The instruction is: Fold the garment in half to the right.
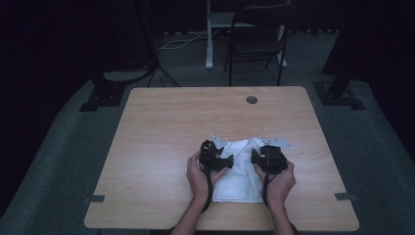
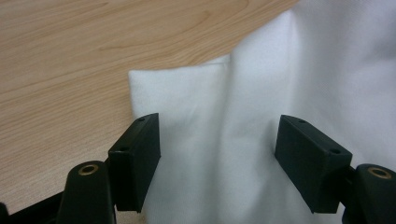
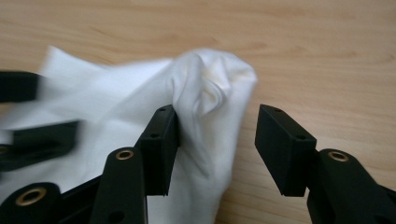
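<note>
Standing open over the white cloth [image 1: 240, 171] near the counter's [image 1: 161, 127] front edge, left claw [image 2: 217, 144] and right claw [image 3: 217, 140] grip nothing; the bunched corner may slump, unfolding.

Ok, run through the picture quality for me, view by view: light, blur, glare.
High view: dim, the room around near black, the table lit softly, the white cloth brightest and almost washed out. Left gripper view: bright, even and sharp, soft shadows in the cloth folds. Right gripper view: the bunched cloth is sharp, but the left gripper at the picture's left edge is smeared by blur.
</note>
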A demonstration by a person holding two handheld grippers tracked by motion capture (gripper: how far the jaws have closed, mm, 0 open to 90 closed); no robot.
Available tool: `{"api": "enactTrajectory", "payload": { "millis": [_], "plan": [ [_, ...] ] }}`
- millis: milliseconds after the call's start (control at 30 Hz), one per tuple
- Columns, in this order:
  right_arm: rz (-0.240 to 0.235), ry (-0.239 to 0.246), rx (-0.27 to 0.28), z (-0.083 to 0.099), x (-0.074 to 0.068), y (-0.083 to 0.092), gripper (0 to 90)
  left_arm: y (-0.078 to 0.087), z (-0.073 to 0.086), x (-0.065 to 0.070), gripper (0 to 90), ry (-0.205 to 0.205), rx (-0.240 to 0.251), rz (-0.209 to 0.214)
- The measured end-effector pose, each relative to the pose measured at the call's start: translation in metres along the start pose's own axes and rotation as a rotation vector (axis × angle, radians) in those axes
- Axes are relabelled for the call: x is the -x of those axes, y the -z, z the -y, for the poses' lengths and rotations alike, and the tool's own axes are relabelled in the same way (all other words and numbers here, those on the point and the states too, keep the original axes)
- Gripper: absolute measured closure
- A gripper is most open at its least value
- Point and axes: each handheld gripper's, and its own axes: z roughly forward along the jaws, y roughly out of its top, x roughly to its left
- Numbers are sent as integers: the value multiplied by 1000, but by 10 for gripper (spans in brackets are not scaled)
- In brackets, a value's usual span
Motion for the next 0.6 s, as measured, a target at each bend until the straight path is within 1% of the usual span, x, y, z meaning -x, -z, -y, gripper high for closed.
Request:
{"api": "enactTrajectory", "payload": {
  "millis": [33, 67, 133, 233, 433, 500, 600],
  "plan": [
    [10, 1, -13, 1, 2, -3, 489, 0, 0, 0, 323, 3, -1, -1],
    [11, -2, -23, 2, 4, -6, 489, 0, 0, -1, 323, 6, -5, -3],
    [28, 13, -46, 5, 5, -13, 480, -1, 1, -1, 323, 8, -8, -3],
    [39, 19, -55, 10, 5, -19, 476, -1, 1, -2, 323, 9, -11, -4],
    [52, 38, -48, 16, 3, -22, 480, -1, 2, -6, 319, 21, -9, 4],
    [53, 33, -40, 18, 3, -22, 481, 0, 3, -6, 319, 24, -7, 6],
    [51, 42, -27, 20, 2, -22, 479, 2, 2, -6, 319, 9, -6, -3]
  ]
}}
